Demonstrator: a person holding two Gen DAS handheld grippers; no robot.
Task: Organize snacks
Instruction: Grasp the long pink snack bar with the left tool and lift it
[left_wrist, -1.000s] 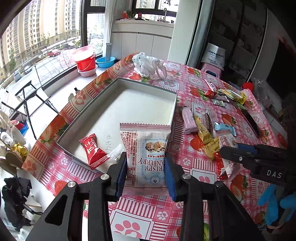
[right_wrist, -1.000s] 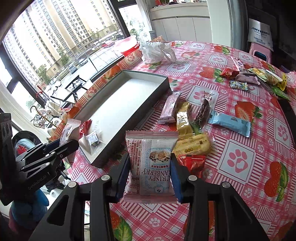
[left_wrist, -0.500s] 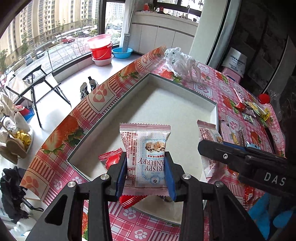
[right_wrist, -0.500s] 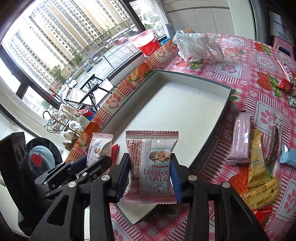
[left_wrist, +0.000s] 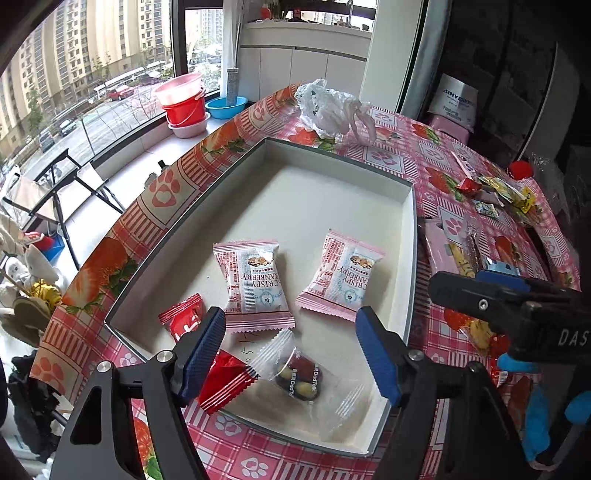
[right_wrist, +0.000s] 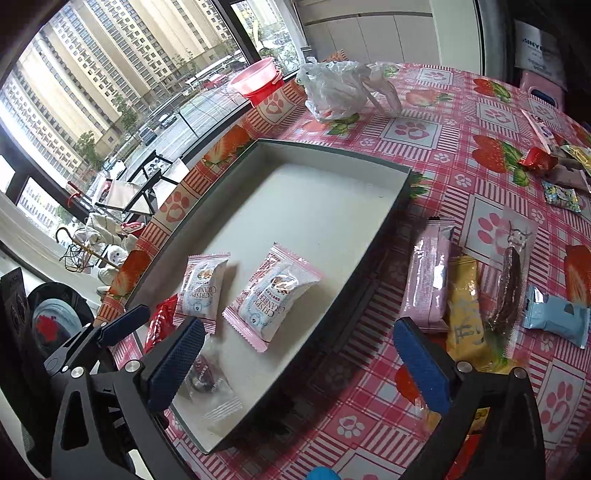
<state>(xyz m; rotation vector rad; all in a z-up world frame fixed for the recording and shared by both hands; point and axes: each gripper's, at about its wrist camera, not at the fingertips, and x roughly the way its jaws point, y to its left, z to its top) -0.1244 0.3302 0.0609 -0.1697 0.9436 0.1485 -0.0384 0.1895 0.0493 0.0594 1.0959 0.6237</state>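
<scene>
Both claws, left (left_wrist: 291, 354) and right (right_wrist: 295, 362), gaped empty over the tray (left_wrist: 413, 236); reaching carelessly risked snagging its wall.

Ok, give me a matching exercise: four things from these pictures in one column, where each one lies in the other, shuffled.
Things:
1. two pink cranberry crisp packets
2. white plastic bag
3. light blue snack packet
4. clear-wrapped date snack

Places:
A. on the tablecloth beyond the far end of the white tray
B. side by side in the middle of the tray
C. on the tablecloth to the right of the tray, outside it
D. in the tray's near corner, by the red packets

Pairs: 1-B, 2-A, 3-C, 4-D
</scene>
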